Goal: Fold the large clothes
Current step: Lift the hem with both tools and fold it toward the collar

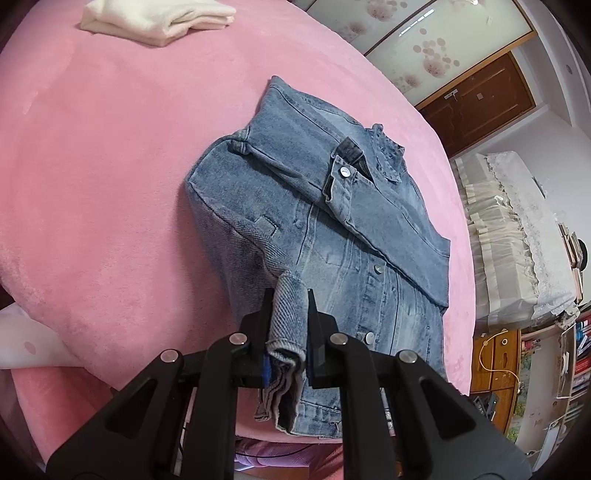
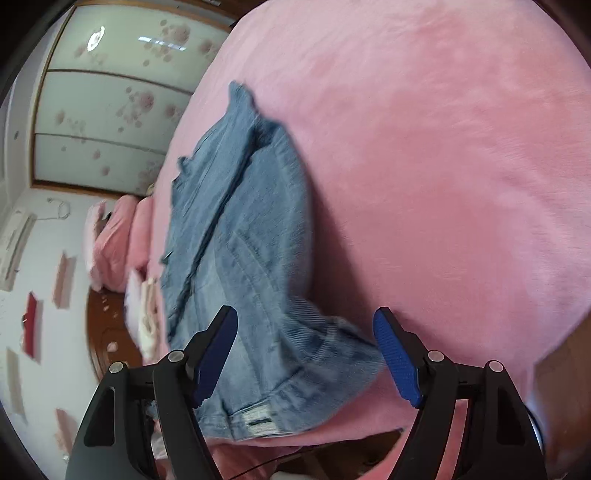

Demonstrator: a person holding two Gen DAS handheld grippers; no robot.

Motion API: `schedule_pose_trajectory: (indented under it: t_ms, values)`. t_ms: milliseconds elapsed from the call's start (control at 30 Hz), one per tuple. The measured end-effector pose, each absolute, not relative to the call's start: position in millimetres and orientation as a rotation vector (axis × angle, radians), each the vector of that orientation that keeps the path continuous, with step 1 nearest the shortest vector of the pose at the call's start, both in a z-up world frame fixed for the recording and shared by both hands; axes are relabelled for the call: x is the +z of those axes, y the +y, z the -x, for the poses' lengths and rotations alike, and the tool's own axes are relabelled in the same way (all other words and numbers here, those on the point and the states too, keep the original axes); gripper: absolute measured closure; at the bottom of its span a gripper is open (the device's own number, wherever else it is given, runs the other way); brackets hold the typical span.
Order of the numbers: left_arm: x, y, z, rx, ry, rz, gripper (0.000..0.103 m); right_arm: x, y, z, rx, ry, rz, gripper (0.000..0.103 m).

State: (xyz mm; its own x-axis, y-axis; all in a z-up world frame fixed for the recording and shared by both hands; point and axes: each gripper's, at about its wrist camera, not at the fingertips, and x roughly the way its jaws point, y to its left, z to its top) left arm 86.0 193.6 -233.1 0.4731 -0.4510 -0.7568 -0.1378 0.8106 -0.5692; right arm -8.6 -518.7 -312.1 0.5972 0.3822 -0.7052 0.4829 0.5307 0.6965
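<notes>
A blue denim jacket (image 1: 314,221) is seen lying partly folded on a pink plush bed (image 1: 110,184), its long axis running from the near hem away to the collar at the far end, with one sleeve laid diagonally across the buttoned front. A bunched fold of the near hem is clenched in the left claw (image 1: 290,306), while the right claw (image 2: 304,332) is held released, its ribbed blue pads (image 2: 395,354) standing wide on either side of a loose denim corner without pressing it. A folded cream cloth (image 1: 159,16) is seen at the far left of the bed, well apart from the jacket.
</notes>
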Motion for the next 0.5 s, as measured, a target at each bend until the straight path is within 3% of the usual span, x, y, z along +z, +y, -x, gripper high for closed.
schedule_pose_trajectory:
  t_ms: [100, 167, 233, 333, 500]
  values:
    - [-233.1, 195.4, -84.5, -0.204, 1.084, 0.62, 0.093, -313.0, -502.1, 2.9, -0.05, 1.039, -0.956, 0.029]
    - [-233.2, 196.6, -83.0, -0.203, 1.087, 0.616, 0.093, -311.1, -494.7, 8.3, -0.041, 1.066, -0.92, 0.04]
    - [-234.1, 197.8, -81.5, -0.201, 1.092, 0.612, 0.093, -308.9, -491.6, 15.4, -0.041, 1.076, -0.909, 0.057]
    - [-235.3, 200.2, -80.1, -0.198, 1.105, 0.612, 0.093, -303.2, -492.7, 29.8, -0.035, 1.029, -0.941, 0.068]
    - [-232.3, 207.8, -80.1, -0.226, 1.102, 0.683, 0.094, -286.7, -493.4, 41.8, 0.055, 0.943, -1.069, 0.077]
